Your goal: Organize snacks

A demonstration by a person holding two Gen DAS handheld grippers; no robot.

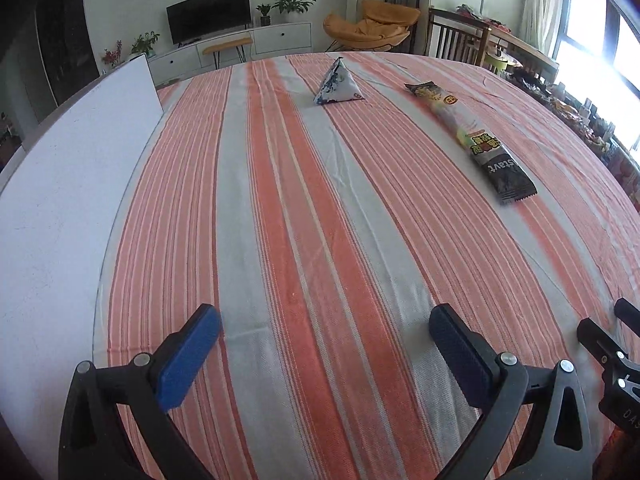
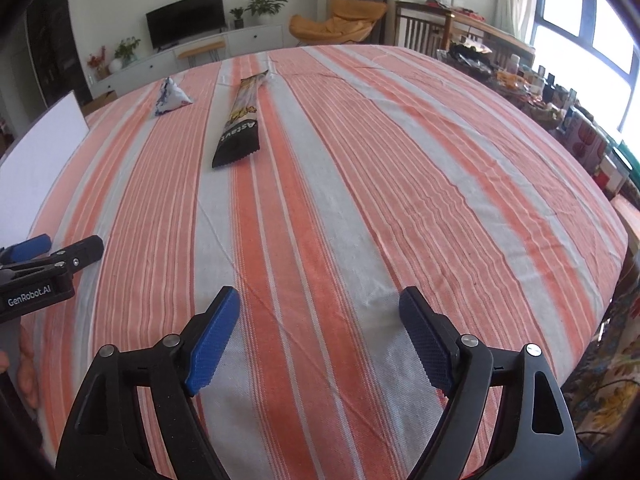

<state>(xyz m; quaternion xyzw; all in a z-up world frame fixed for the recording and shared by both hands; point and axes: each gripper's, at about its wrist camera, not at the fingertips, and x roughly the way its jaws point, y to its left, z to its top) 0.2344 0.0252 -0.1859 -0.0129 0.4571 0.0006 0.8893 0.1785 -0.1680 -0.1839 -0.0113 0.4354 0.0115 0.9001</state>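
Both grippers, left [image 1: 324,328] and right [image 2: 319,310], hover with fingers spread, holding nothing. The long packet [image 1: 472,136] looks light, crinkly and slippery; pinch mid-length. The pyramid pouch [image 1: 337,84] seems soft, best taken near its peak

Woven matt striped tablecloth [image 1: 320,220], glossy foil snack wrapper [image 1: 472,136], ribbed blue rubbery claw pads [image 2: 212,340]

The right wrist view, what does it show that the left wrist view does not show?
Only the right wrist view shows the right claw, open and empty, and the printed side of the left claw's body.

Only the left wrist view shows the left claw from behind, open and empty.

Both show the striped tablecloth, the pyramid snack pouch, the long snack packet lying flat beside it, the white board and the television.
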